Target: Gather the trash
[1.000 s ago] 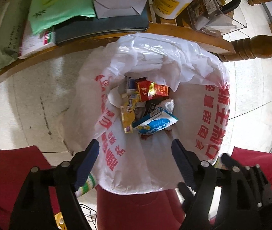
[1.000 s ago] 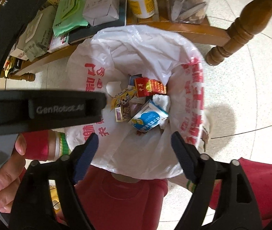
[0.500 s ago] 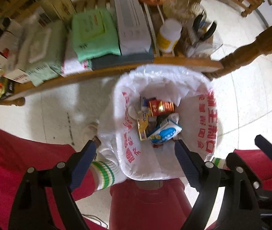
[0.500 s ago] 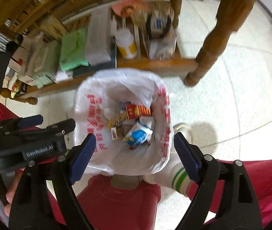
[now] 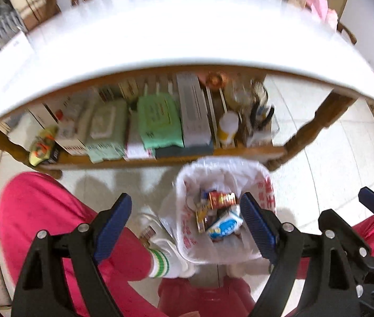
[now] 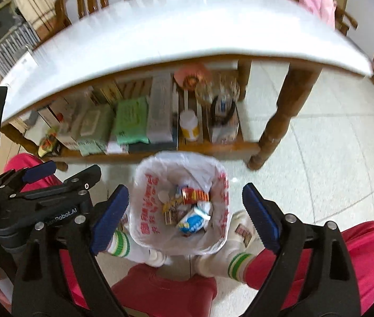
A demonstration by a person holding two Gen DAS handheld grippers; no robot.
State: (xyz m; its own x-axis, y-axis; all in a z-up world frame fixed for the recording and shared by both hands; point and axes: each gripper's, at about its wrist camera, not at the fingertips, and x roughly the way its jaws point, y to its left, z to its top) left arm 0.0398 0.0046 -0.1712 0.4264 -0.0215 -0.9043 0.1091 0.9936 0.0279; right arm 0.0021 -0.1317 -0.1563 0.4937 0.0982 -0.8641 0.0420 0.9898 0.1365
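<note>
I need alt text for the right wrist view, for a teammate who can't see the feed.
The open, empty right claw points down at a white bin bag on the floor, holding a blue-and-white carton and a red wrapper. The bag stands between the person's white-socked feet, before a white-topped wooden table with a cluttered lower shelf. The left claw shows at left.

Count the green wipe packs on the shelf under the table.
2. A bright green pack lies mid-shelf beside a long grey box; a paler green pack lies just left of it. Blur and clutter may hide others.
</note>
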